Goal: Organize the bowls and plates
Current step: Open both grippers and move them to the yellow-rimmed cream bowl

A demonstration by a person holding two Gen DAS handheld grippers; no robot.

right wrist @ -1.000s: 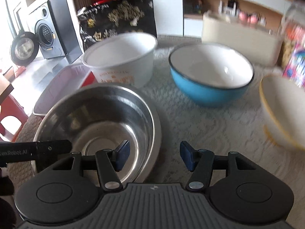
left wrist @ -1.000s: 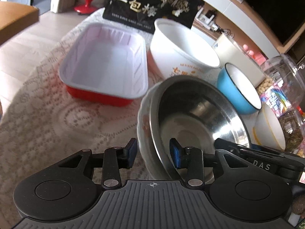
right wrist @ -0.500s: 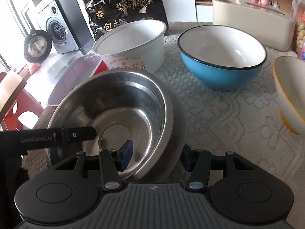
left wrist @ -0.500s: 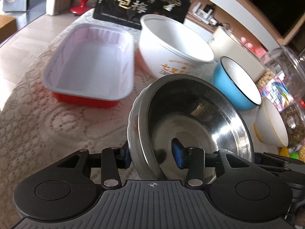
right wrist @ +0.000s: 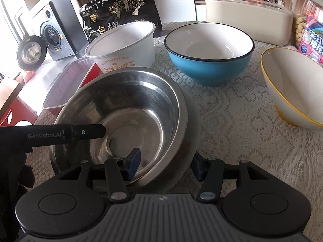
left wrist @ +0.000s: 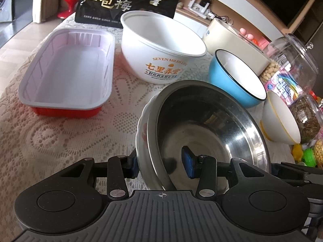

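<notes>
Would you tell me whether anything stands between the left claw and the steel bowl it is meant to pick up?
Nothing visible does. The left claw straddles the near rim of the steel bowl and the plate beneath it, one finger outside and one inside. The right claw straddles the rim on the other side.

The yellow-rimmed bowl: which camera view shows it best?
The right wrist view: the yellow-rimmed bowl is large there, with rim and white inside clear, though the frame edge cuts it. The left wrist view shows it smaller and distorted near the edge.
</notes>
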